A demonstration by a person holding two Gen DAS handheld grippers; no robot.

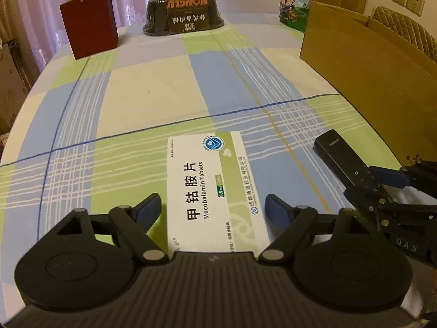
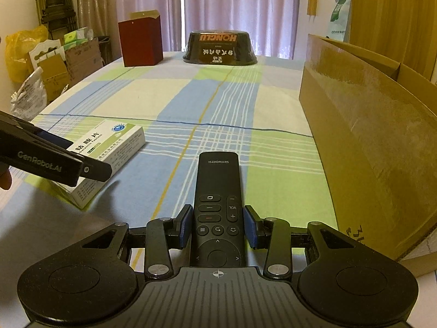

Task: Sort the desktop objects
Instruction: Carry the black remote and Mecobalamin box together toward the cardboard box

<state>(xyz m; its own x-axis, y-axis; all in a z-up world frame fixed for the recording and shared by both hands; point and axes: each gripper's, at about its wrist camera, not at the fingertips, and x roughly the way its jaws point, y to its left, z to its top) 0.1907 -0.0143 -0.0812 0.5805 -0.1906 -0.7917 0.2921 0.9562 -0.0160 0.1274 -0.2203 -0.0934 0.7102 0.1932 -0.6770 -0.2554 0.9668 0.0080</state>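
Two sets of tongs are working over the worktop with its checked cloth. Container-wise, a big cardboard box sits just to the right of the right tongs, top flaps open, but from down here you can't see inside it at all. Far ahead of both tongs there's a dark red carton standing upright with its top flap up, contents hidden too, and next to it a black wrapped tub marked HONGLU, sitting upside down judging by the inverted label.

Right tongs are clamped on the black Skyworth remote, blue pads pressed against both long edges around the button section, the far end of the remote sticking out ahead. Whether it's lifted or resting on the cloth, can't really say.

Left tongs are spread apart, one finger either side of the white and green pill box (Mecobalamin Tablets), which lies flat on the cloth between them, not gripped. Its near end is cut off under the tongs' body.

Beyond the cardboard box there's a green and white bag, partly blocked by it. Off the left edge of the worktop is a heap of cartons and bags, too jumbled to make out.
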